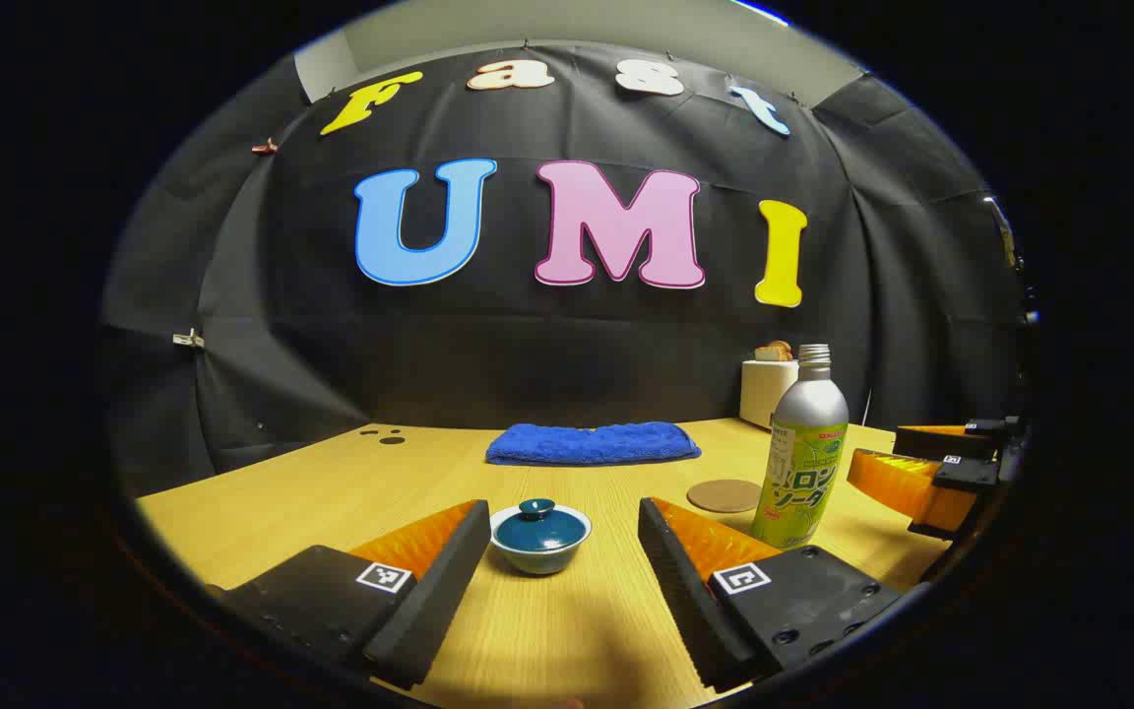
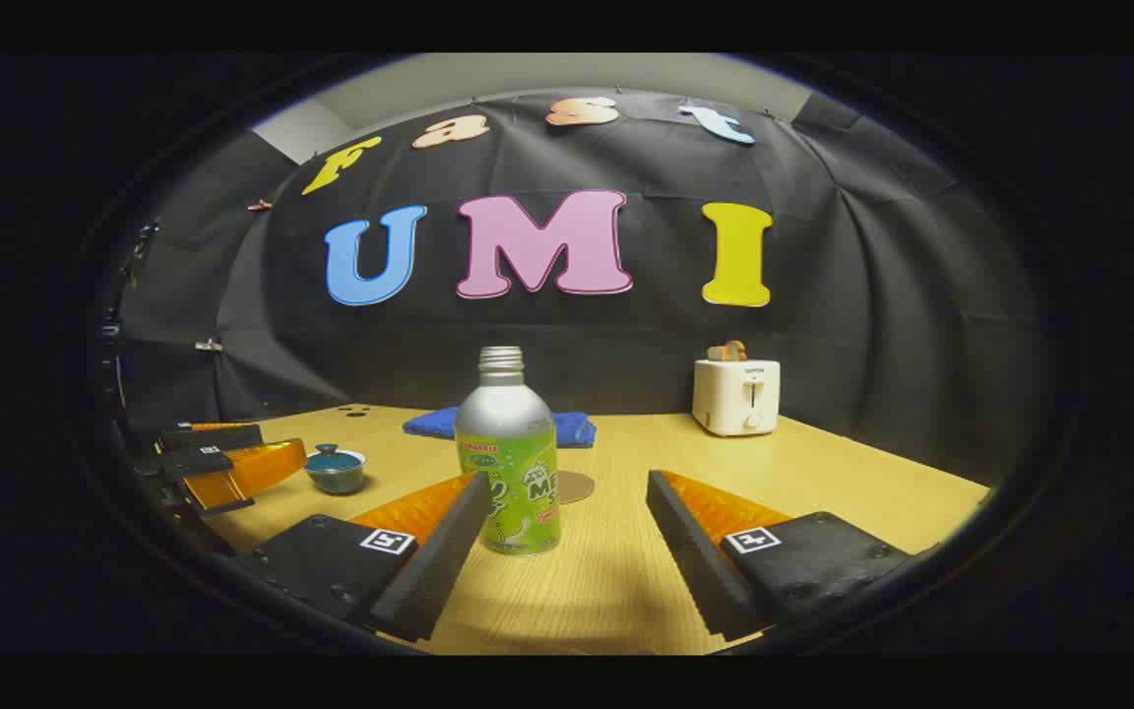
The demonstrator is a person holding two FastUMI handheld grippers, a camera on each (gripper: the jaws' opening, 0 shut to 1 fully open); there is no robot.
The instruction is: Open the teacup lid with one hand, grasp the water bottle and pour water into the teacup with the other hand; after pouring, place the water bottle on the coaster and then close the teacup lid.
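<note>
A small white teacup with a dark teal lid sits on the wooden table, just ahead of my open left gripper and centred between its fingers. To its right stands an uncapped silver bottle with a green label. A round brown coaster lies behind the bottle. In the right gripper view the bottle stands upright just ahead of my open right gripper, closer to its left finger. The teacup appears far left there, next to the left gripper. The right gripper shows at the far right of the left gripper view.
A folded blue towel lies at the back of the table. A white toaster holding bread stands at the back right. The coaster peeks out behind the bottle in the right gripper view.
</note>
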